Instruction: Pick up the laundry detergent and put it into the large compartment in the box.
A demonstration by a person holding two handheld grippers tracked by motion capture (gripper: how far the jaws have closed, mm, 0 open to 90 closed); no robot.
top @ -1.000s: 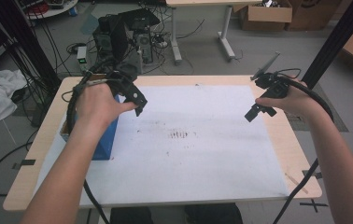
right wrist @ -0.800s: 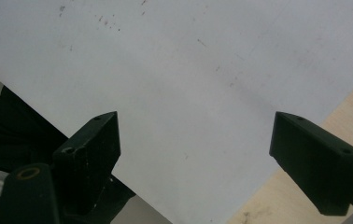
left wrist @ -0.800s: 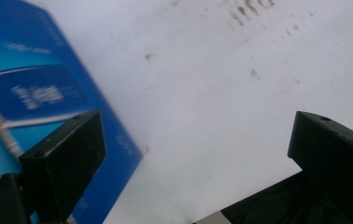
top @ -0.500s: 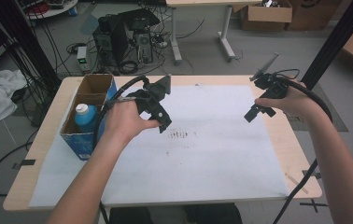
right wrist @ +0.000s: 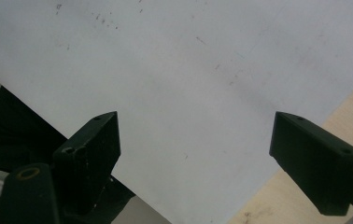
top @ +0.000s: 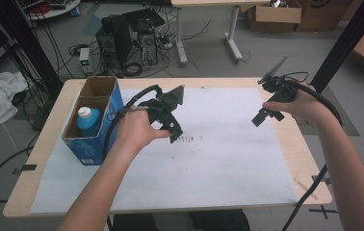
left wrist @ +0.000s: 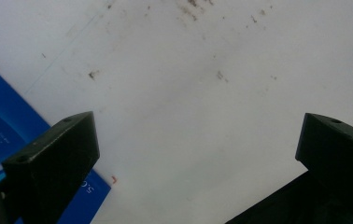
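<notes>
Your left gripper hangs over the middle of the white sheet that covers the tabletop, just right of the blue box. Its jaws have just been opening and now stand spread wide, with nothing between them; in the left gripper view you see bare, speckled sheet between the two black jaws and a corner of the box at the lower left.

The box stands upright near the tabletop's left edge, open at the top. The bottle with the white cap sits upright in its near compartment; the far compartment looks empty. Your left hand is beside the box without touching it.

Your right gripper is held above the sheet's far right part, well apart from the box and from your other hand. Its jaws are spread too, holding nothing; in the right gripper view they frame plain sheet, with the bare wood of the tabletop showing at the lower right.

A patch of small dark marks lies on the sheet just under your left gripper.
</notes>
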